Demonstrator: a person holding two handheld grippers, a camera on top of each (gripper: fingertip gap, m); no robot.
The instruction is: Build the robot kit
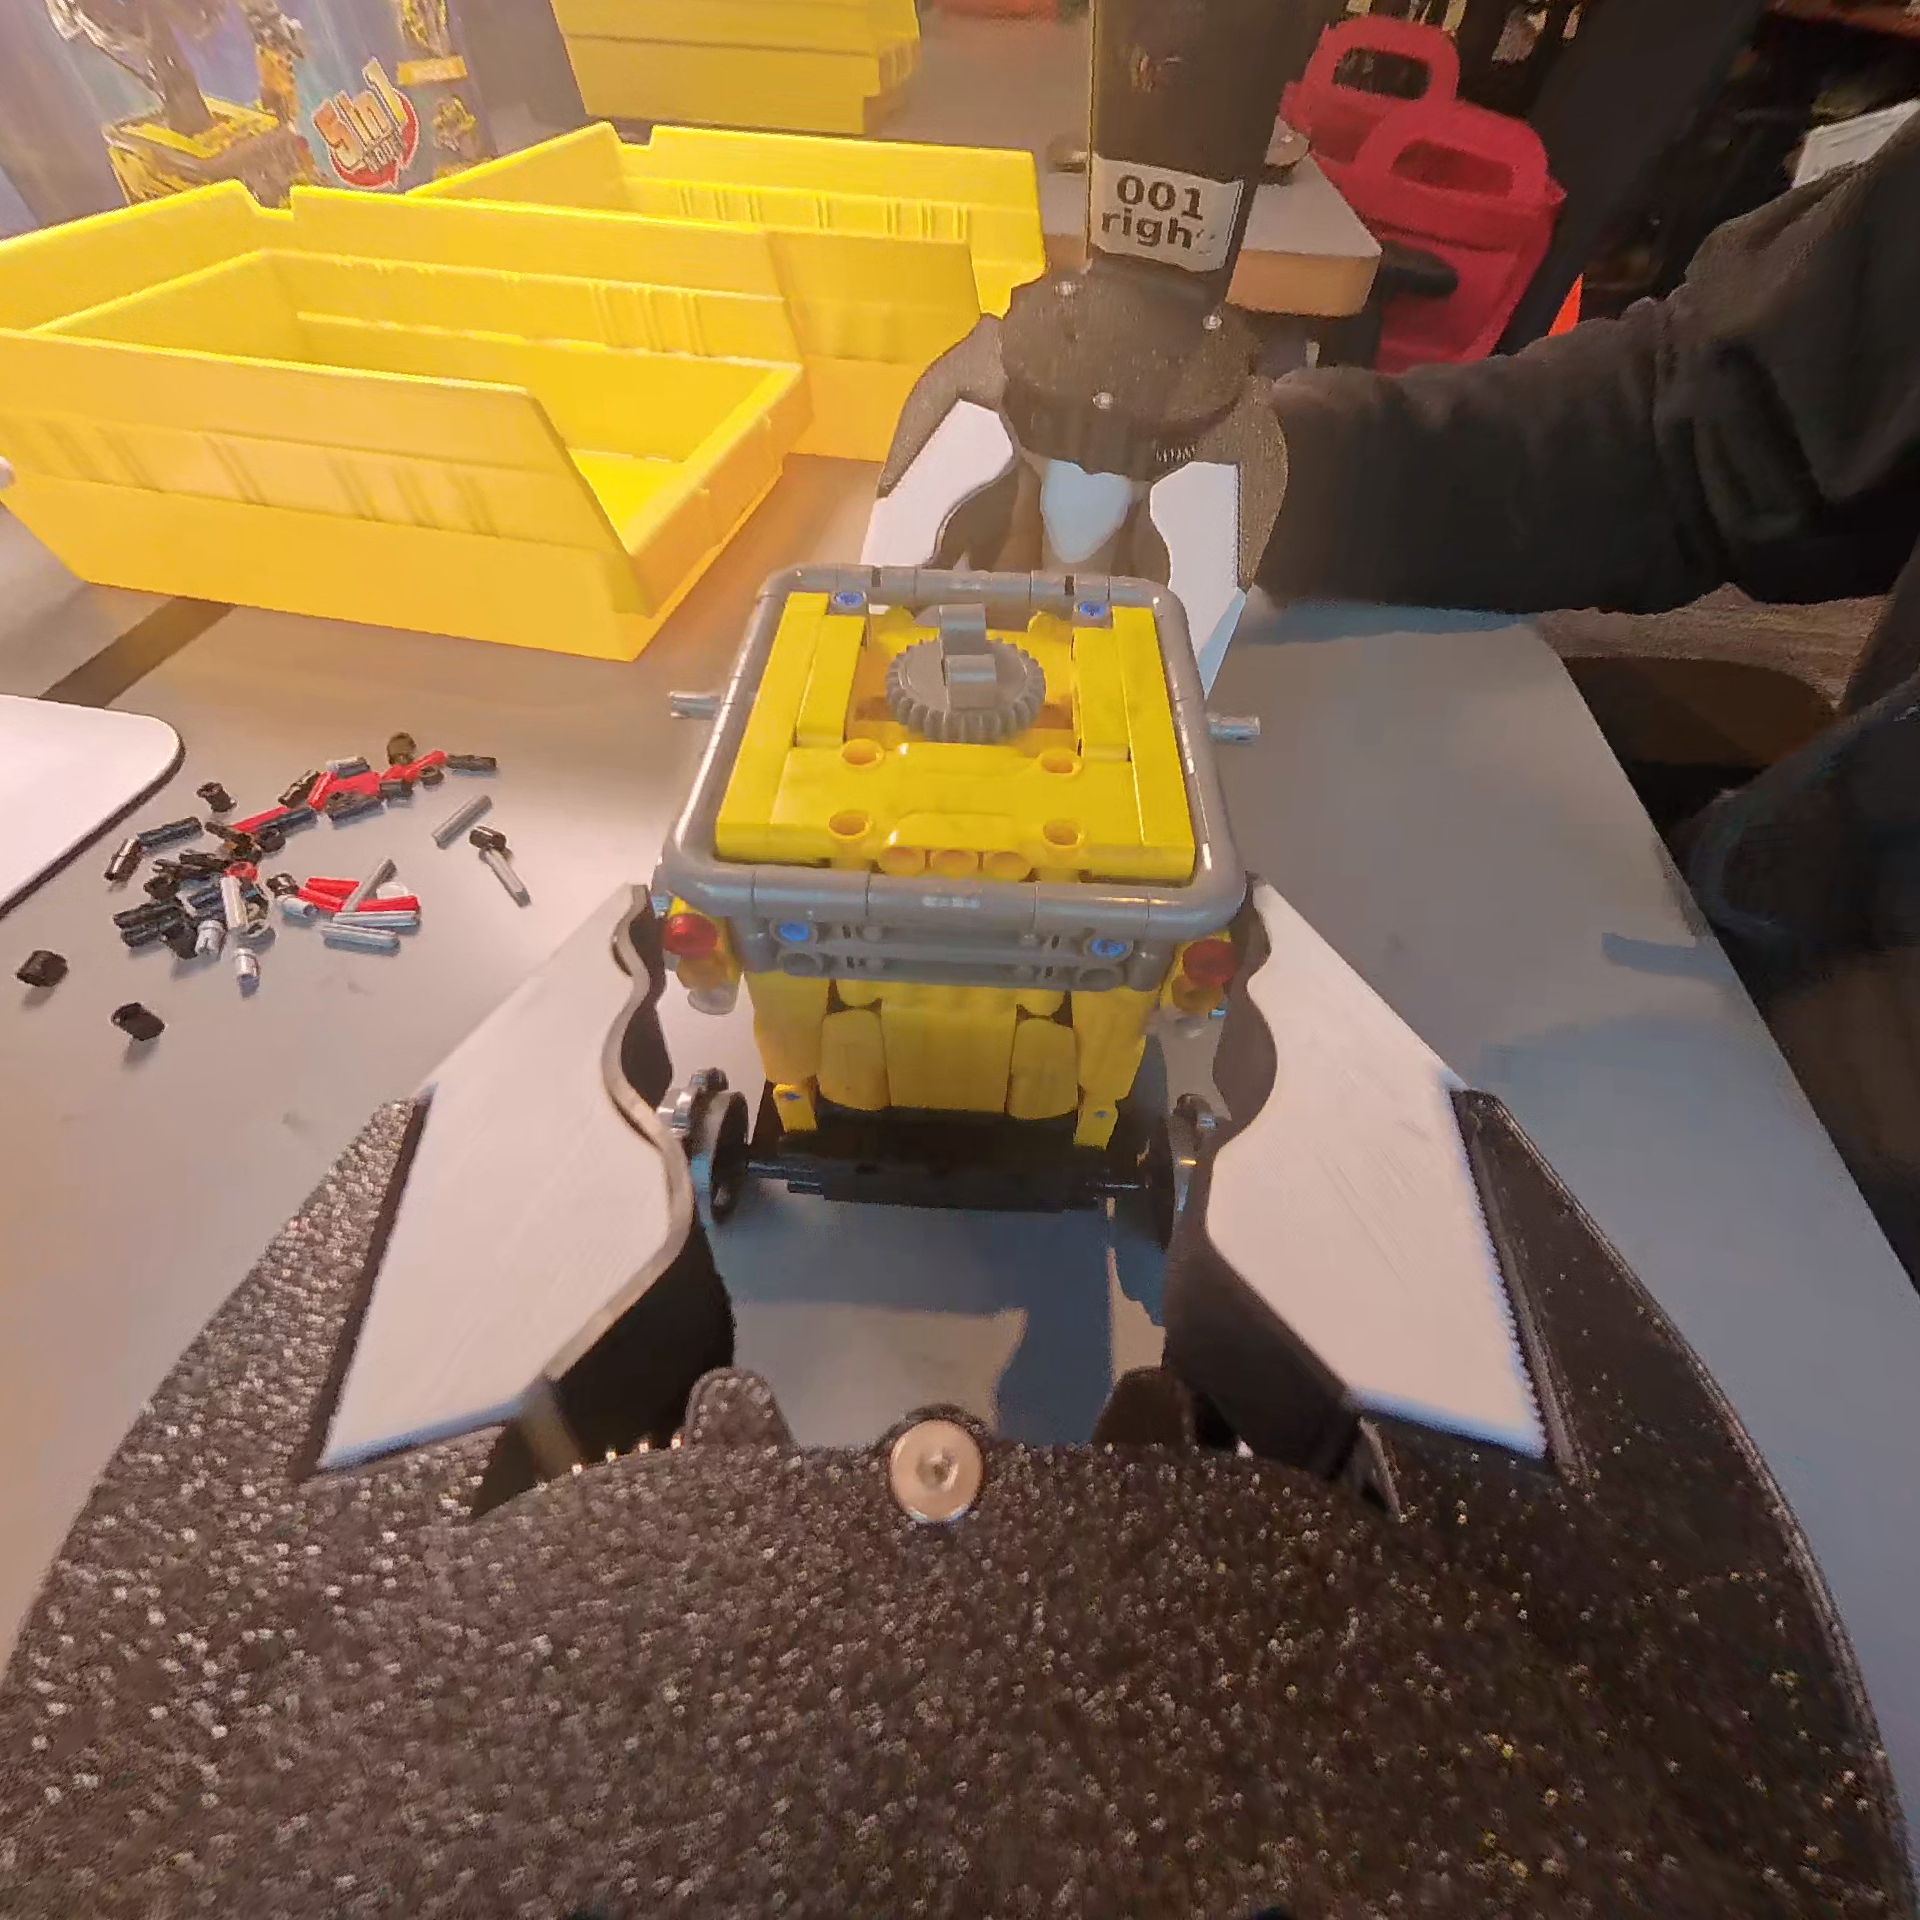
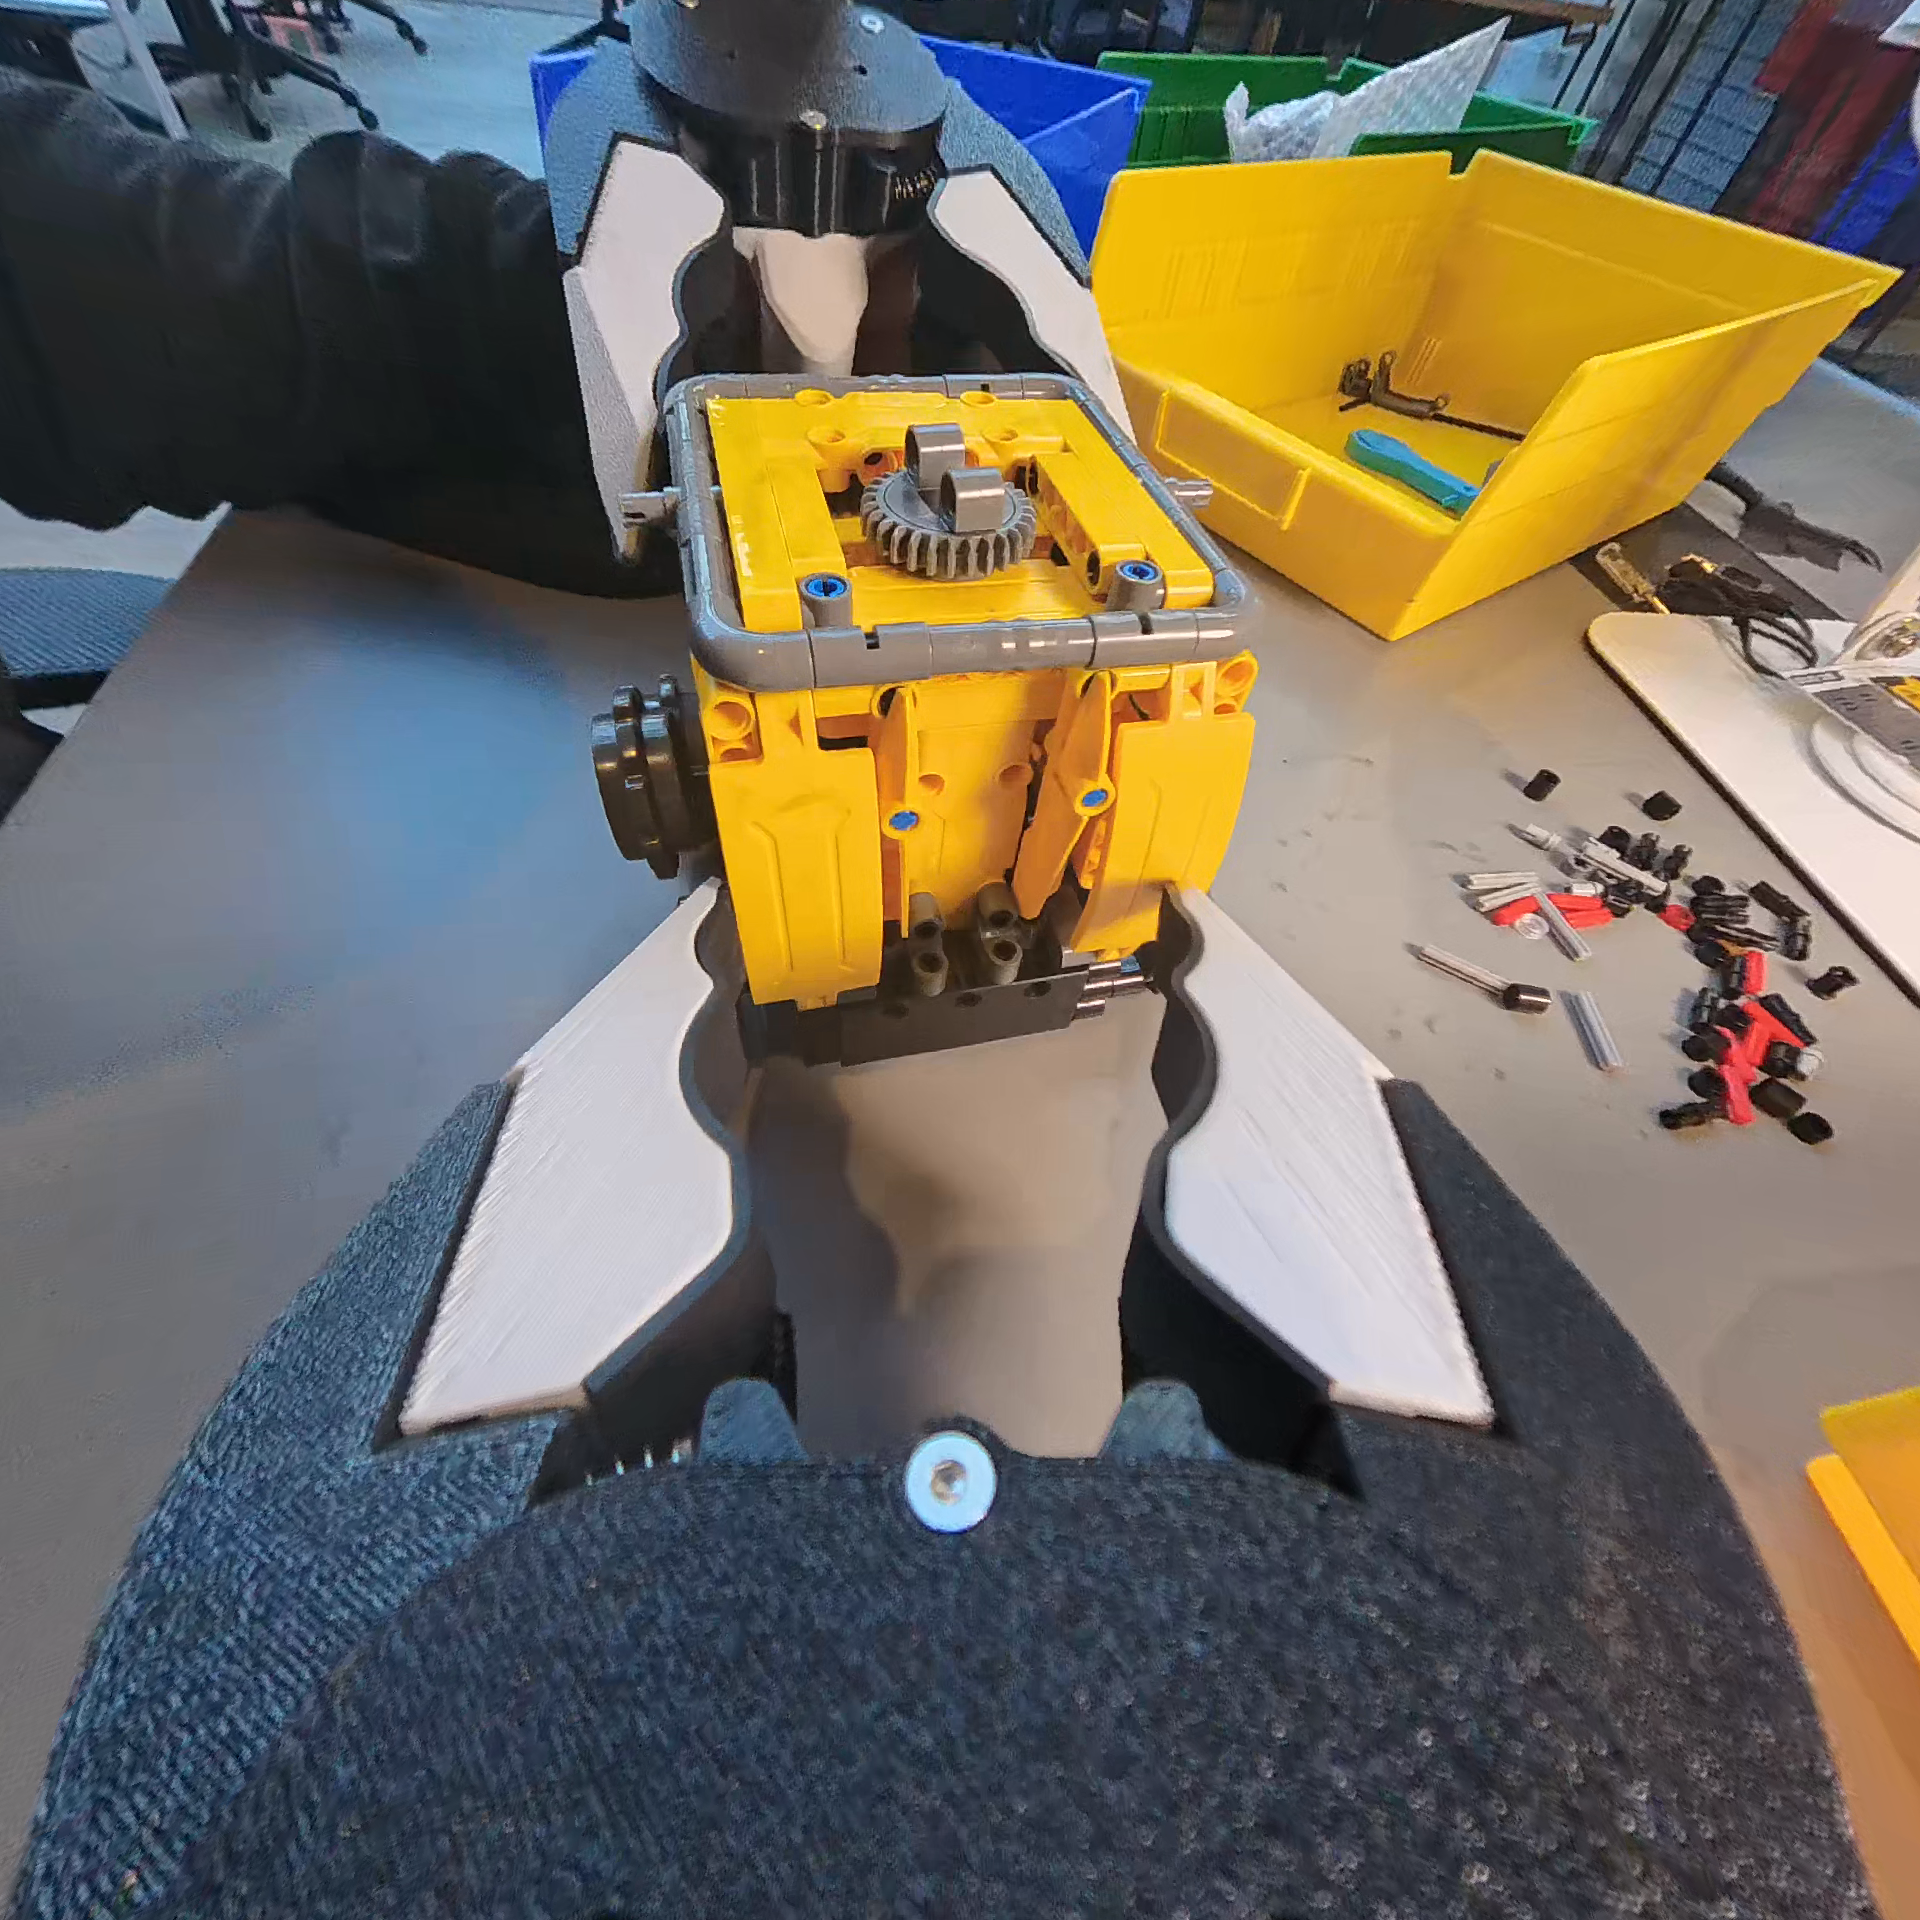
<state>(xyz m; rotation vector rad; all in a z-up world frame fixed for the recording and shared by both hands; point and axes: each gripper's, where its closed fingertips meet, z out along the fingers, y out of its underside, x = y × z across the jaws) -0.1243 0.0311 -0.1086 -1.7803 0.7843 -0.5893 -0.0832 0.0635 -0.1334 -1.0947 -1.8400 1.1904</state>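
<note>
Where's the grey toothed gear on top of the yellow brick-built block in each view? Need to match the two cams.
Left wrist view: grey toothed gear sits upper centre, toward the far edge of the yellow brick-built block.
Right wrist view: gear sits upper centre, on the block's top.
Shared landmark: the scattered pile of small black and red pins, left in one, right in the other.

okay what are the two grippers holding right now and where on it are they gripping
Both hold the yellow brick-built model, from opposite ends. The left gripper clamps its lower sides beside the red lights; the right gripper clamps the lower edge of the opposite end, by the black base.
</note>
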